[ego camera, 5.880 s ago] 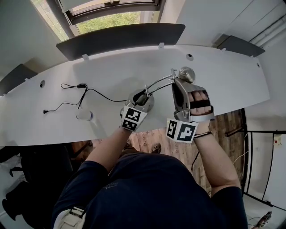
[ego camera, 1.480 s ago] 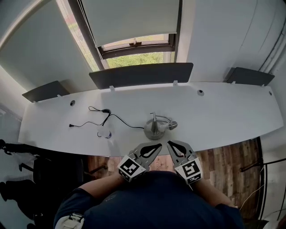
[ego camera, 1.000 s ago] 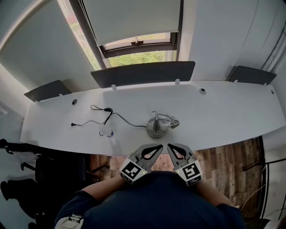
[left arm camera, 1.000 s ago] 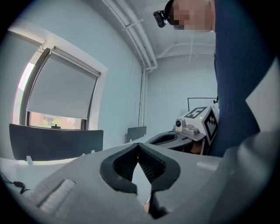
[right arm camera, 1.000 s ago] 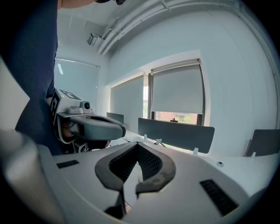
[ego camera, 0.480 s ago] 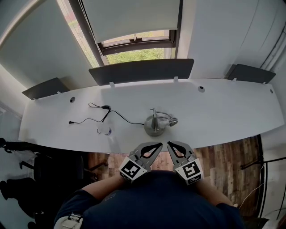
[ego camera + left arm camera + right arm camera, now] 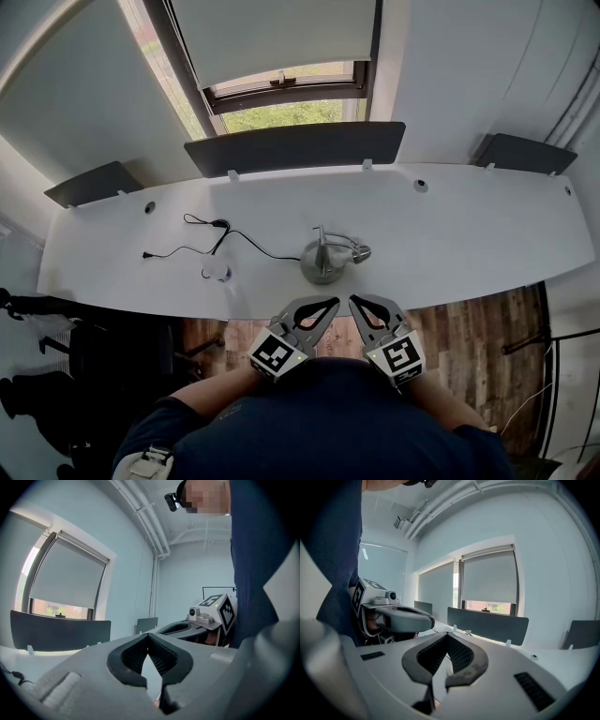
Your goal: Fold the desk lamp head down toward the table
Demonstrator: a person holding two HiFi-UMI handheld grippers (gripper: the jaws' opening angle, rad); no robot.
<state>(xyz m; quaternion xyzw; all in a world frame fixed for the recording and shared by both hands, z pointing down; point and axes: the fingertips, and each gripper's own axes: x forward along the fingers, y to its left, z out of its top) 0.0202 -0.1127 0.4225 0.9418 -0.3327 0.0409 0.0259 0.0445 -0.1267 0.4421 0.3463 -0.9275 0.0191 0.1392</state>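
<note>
A small silver desk lamp [image 7: 324,262] stands on the white table [image 7: 469,234], its round base near the front edge and its head [image 7: 359,253] folded low to the right. Both grippers are held back from the table, close to the person's body. My left gripper [image 7: 332,303] is shut with nothing in it, its tips meeting in the left gripper view [image 7: 148,637]. My right gripper [image 7: 353,301] is shut and empty too, seen again in the right gripper view [image 7: 446,636]. Neither one touches the lamp.
A black cable [image 7: 211,234] with a plug lies on the table left of the lamp, ending near a small white round object [image 7: 217,272]. Dark divider panels [image 7: 294,147] stand along the table's far edge below a window. Wooden floor [image 7: 469,328] shows beneath the front edge.
Long before, both grippers were at the lamp on the table. Over the last second nothing has moved apart from a slight shift of the head camera.
</note>
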